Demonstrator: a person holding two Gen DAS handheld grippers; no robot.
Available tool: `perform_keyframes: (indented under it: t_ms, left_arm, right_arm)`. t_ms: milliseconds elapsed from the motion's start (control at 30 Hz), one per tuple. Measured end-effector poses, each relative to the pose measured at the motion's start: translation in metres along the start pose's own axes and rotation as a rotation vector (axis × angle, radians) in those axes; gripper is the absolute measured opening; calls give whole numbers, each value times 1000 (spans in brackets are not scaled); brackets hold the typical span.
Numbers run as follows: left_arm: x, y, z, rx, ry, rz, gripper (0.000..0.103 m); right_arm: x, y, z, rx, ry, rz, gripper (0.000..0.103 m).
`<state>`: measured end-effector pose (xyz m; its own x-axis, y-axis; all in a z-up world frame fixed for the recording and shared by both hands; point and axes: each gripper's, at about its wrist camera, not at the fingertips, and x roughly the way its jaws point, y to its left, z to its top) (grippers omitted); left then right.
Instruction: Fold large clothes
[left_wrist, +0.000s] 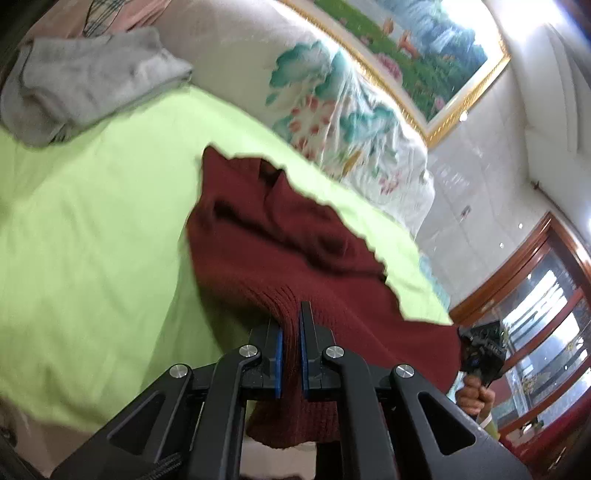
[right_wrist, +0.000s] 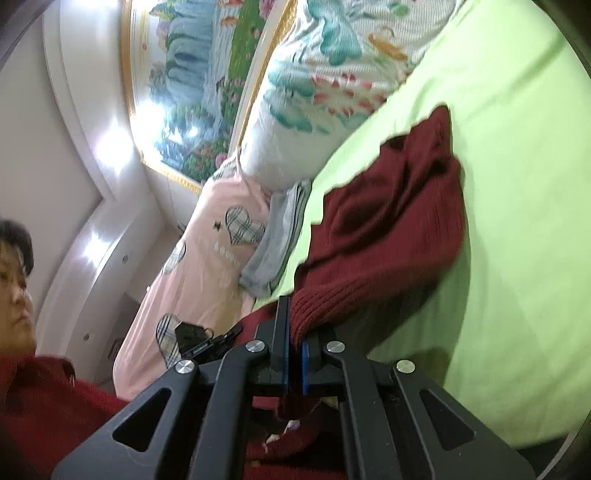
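A dark red knitted sweater (left_wrist: 280, 236) lies rumpled on a lime green bed sheet (left_wrist: 92, 229). My left gripper (left_wrist: 290, 332) is shut on its ribbed hem, the knit bunched between the blue pads and lifted off the sheet. In the right wrist view the same sweater (right_wrist: 384, 236) stretches away over the sheet (right_wrist: 517, 221), and my right gripper (right_wrist: 294, 339) is shut on another part of the ribbed hem. The right gripper (left_wrist: 484, 349), held by a hand, shows at the sweater's far right edge in the left wrist view.
A folded grey garment (left_wrist: 85, 81) lies at the sheet's far left corner. A floral quilt (left_wrist: 351, 122) is piled along the wall under a framed painting (left_wrist: 417, 44). A pink heart-print cover (right_wrist: 207, 258) lies beside the bed. A person in a red top (right_wrist: 40, 402) stands near.
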<state>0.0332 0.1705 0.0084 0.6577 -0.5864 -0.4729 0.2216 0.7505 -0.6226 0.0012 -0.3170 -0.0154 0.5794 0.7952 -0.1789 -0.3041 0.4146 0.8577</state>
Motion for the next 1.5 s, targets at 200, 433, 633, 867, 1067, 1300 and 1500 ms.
perform_keyframes:
  t_ms: [200,433,633,867,1067,1300,1500]
  left_arm:
    - [43,-13,62,28,-64,19,5]
    - [129,6,144,-12,-47,109,5]
    - [205,48,170,-68,31,200,5]
    - [243,68,154,-55,118,251,9]
    - [220,9,118,60,107,166,21]
    - [273,-47,71,184,288,34,23]
    - [316,-42,99,227,307,88,20]
  right_arm:
    - [24,-5,63,-21,-56,-73,5]
    - [93,-37,159,-1,-65,-240,5]
    - [147,-92,193,57,-1,-428,5]
    - [157,-127,185,122,36,-471,10]
    - [124,-70,163,-32,-86,-470,43]
    - [201,-38,115,-282,276,-424,43]
    - [229,-47,136,-355,296,-555,43]
